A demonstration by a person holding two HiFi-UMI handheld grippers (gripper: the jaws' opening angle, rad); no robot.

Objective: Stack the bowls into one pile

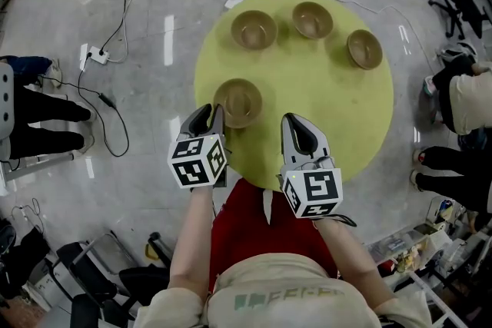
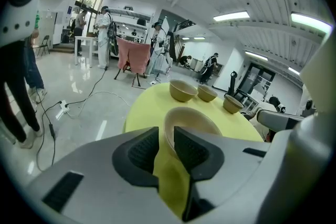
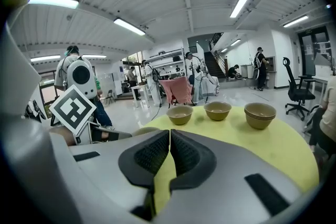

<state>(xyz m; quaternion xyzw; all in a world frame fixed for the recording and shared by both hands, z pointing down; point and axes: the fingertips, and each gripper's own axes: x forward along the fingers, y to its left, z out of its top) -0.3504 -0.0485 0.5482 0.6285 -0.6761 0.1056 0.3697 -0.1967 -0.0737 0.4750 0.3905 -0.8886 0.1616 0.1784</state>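
Note:
Tan bowls stand on a round yellow table (image 1: 338, 127). The nearest bowl (image 1: 238, 102) (image 2: 190, 119) rests at the table's near left. Two single bowls (image 1: 254, 29) (image 1: 312, 19) stand at the far side, and a short stack of bowls (image 1: 364, 48) (image 3: 260, 114) stands at the right. My left gripper (image 1: 211, 114) (image 2: 166, 141) is at the nearest bowl's left rim. Its jaws stand a narrow gap apart and the rim lines up with that gap. My right gripper (image 1: 295, 121) (image 3: 170, 150) hovers over the table's near edge, shut and empty.
Cables and power strips (image 1: 96, 54) lie on the grey floor left of the table. People's legs (image 1: 46, 127) show at the left and another person (image 1: 465, 100) at the right. Black chair bases (image 1: 84, 280) stand at the lower left.

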